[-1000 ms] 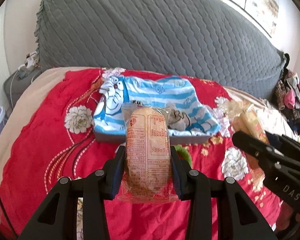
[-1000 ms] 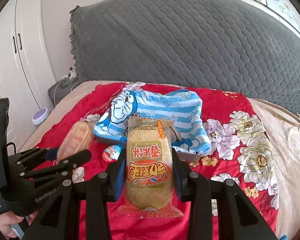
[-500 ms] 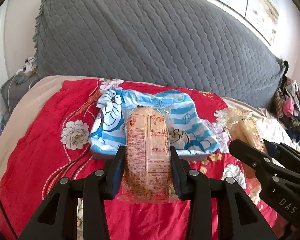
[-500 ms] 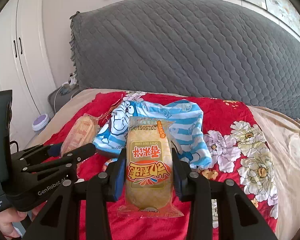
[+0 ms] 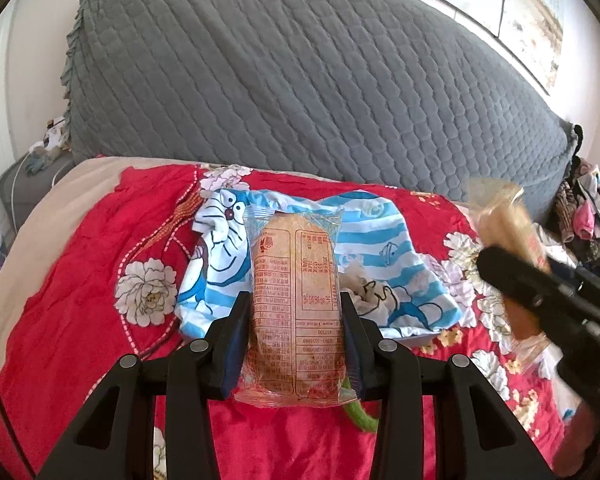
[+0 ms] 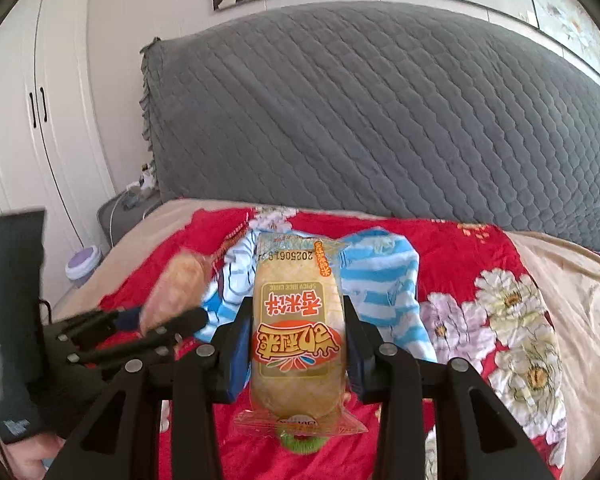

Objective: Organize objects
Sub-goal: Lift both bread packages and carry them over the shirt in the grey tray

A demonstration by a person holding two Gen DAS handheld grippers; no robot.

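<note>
Left claw [image 5: 294, 312] grips an orange plastic-wrapped rice cracker pack [image 5: 296, 300]; right claw [image 6: 298, 340] clamps a yellow-labelled rice cracker pack [image 6: 298, 328], centre frame.

Two wrapped rice cakes [image 5: 296, 312] [image 6: 298, 332] held upright above red bedspread.
</note>
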